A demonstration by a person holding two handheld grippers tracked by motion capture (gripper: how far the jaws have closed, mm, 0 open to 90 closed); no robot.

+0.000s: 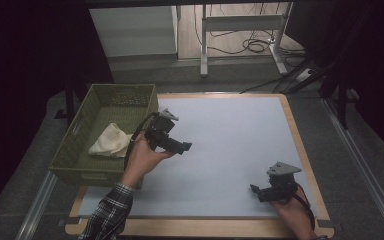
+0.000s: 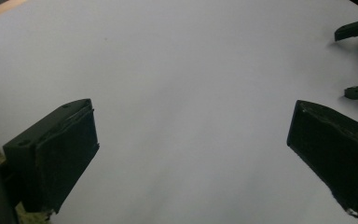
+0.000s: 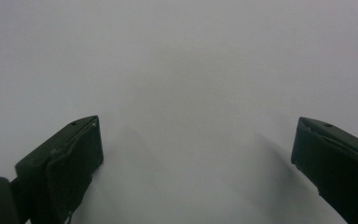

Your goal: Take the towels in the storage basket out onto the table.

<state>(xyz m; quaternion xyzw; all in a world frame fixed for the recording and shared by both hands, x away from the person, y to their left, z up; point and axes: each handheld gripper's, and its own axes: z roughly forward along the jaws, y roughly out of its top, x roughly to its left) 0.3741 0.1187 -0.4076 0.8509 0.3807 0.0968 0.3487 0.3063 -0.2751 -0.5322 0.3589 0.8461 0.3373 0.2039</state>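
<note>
The cream cloth, left of centre in the green basket, is judged soft and light, best pinched at a raised fold. The fingers of both the left gripper and the right gripper are spread wide, empty.

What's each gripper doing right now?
Left gripper: open, holding nothing, over the white mat.
Right gripper: open, holding nothing.

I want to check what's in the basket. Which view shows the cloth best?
The high view: the cream cloth lies crumpled inside the green basket, seen whole from above. The left gripper view catches just a sliver of basket; the right gripper view faces the white mat.
</note>
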